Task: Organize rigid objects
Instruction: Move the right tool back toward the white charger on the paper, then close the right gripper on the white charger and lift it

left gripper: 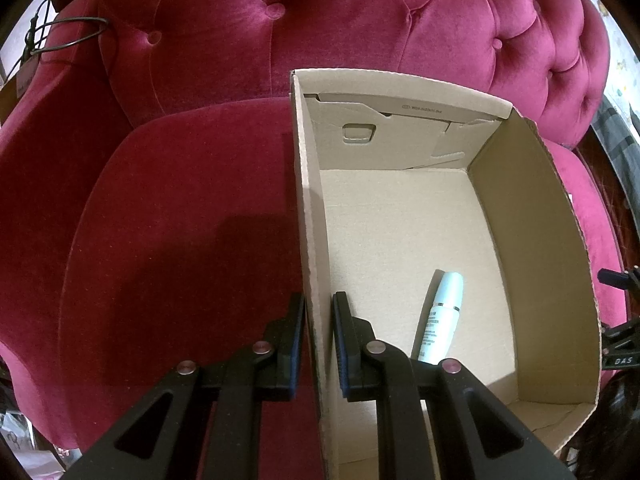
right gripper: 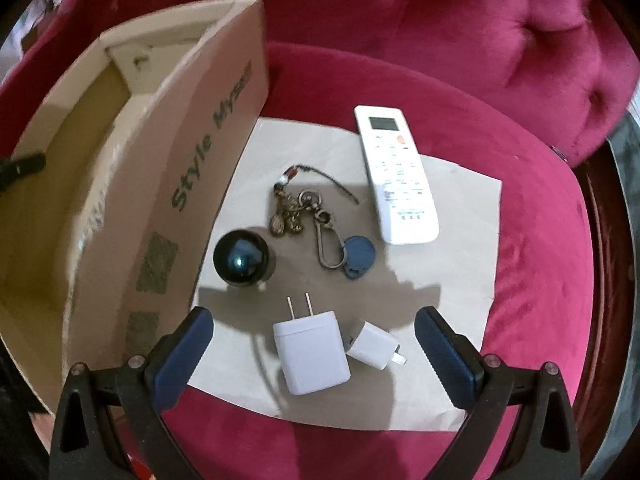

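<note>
An open cardboard box [left gripper: 532, 240] stands on a red velvet chair; it also shows in the right wrist view [right gripper: 192, 152]. A pale blue tube [left gripper: 442, 316] lies inside it. My left gripper [left gripper: 318, 312] is shut on the box's left wall, one finger on each side. My right gripper [right gripper: 314, 320] is open and empty, above two white plug adapters [right gripper: 310, 356] [right gripper: 374, 344] on a sheet of paper [right gripper: 460, 248]. A dark ball [right gripper: 242, 258], a key ring with a blue tag [right gripper: 320, 220] and a white remote [right gripper: 396, 176] lie further out on the paper.
The chair's tufted backrest [left gripper: 320, 32] rises behind the box. The red seat cushion [left gripper: 180, 220] spreads left of the box. A dark cable [left gripper: 60, 36] hangs at the far left. The seat edge [right gripper: 560, 240] curves round on the right.
</note>
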`<move>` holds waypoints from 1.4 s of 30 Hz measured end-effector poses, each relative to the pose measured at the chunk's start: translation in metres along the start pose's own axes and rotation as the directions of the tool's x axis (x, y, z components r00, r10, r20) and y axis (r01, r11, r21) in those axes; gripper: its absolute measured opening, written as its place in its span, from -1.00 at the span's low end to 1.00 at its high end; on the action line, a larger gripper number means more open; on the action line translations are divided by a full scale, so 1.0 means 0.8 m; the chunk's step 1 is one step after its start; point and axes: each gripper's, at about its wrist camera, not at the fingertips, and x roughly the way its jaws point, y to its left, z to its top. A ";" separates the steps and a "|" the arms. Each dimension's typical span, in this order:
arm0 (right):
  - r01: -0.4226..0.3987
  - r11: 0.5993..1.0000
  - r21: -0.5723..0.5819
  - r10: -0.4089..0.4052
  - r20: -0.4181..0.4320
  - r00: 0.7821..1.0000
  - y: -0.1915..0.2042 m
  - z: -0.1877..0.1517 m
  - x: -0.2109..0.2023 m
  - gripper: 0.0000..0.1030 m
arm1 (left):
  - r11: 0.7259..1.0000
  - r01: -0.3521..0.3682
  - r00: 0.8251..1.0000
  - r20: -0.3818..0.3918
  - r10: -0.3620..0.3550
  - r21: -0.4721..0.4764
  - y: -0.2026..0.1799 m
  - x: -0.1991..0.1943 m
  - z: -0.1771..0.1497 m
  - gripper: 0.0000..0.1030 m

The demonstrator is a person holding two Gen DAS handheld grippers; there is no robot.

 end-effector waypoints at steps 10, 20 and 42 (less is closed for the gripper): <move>-0.037 0.995 -0.090 0.030 -0.079 0.996 0.002 -0.001 0.034 0.89 | 1.000 -0.003 1.000 -0.001 0.003 0.002 -0.001 0.000 0.000 -0.71; -0.088 0.991 -0.099 0.075 -0.127 0.989 0.001 -0.007 0.054 0.37 | 1.000 -0.005 1.000 -0.001 0.005 0.002 -0.003 0.000 0.001 -0.71; -0.062 0.997 -0.053 0.058 -0.068 0.996 0.007 -0.015 0.023 -0.09 | 1.000 -0.007 1.000 0.001 0.007 0.003 -0.004 0.001 0.000 -0.71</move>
